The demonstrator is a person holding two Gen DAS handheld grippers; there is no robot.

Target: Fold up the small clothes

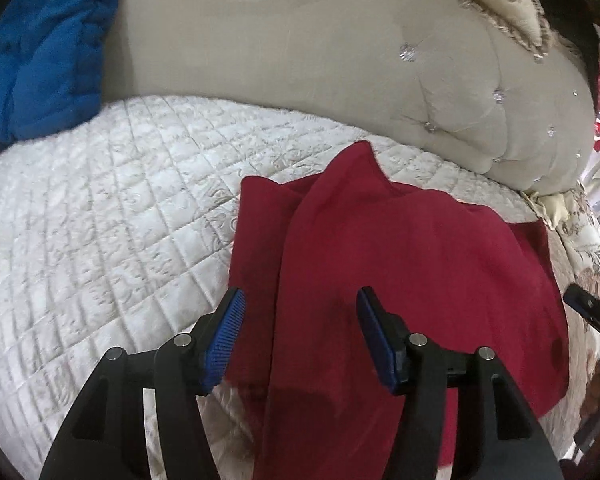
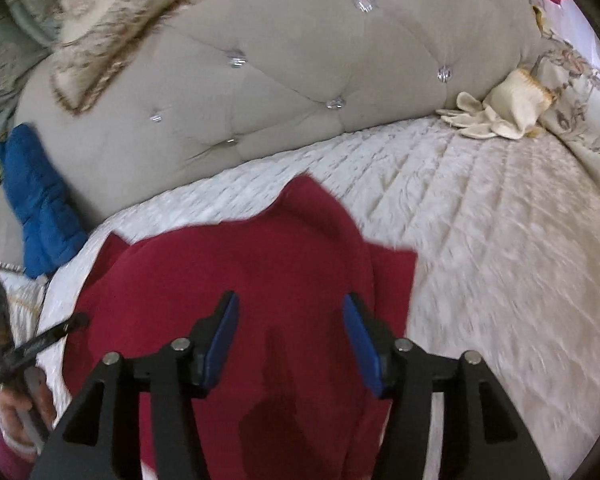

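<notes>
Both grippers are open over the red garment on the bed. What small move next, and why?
Probably lower the left gripper and close on the red garment near its left edge. Both the left and the right gripper are open, holding nothing, and the garment lies loosely bunched on the quilted cover, not squared.

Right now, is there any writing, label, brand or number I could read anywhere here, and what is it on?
None can be read.
Left gripper: a pale marking on its black side, seen from the right wrist view, too small and blurred to read.
Red garment: no label or print shows.
Quilted bed cover and tufted headboard: patterns only, no words.
</notes>
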